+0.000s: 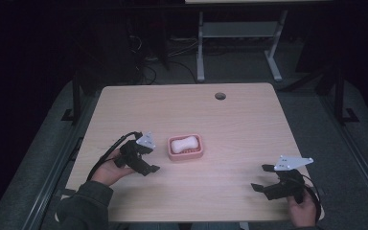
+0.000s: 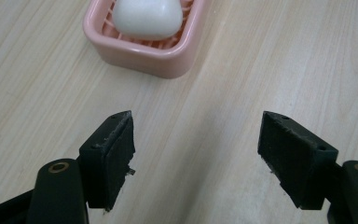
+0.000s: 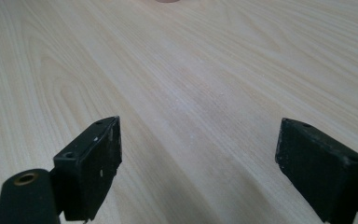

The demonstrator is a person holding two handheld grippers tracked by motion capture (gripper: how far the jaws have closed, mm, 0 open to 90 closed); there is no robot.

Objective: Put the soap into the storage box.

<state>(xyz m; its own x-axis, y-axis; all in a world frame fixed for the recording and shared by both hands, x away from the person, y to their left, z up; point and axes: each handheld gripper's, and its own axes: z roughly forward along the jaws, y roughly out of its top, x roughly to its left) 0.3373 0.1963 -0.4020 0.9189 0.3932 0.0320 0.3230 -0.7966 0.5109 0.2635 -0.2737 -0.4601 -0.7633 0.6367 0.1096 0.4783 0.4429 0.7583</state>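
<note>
Light wood table, cable hole at far edge; dark room. Your left gripper and right gripper gape wide, hold nothing. White soap lies in pink dish, just beside left gripper.

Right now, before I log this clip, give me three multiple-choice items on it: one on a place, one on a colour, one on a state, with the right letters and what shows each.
1. Where does the white soap bar lie?
A. in the soap dish
B. on the bare table beside the dish
C. between the right gripper's jaws

2. What colour is the soap dish?
A. blue
B. pink
C. green

3. How do the jaws of the left gripper stand?
A. shut on the soap
B. shut on nothing
C. open, with bare table between them

Answers:
1 A: the bar rests on the dish's ribs, inside its rim.
2 B: the rim and walls are pink in the high view and the left gripper view.
3 C: the left gripper view has a wide gap of wooden table between the two pads, with the dish ahead of them.
</note>
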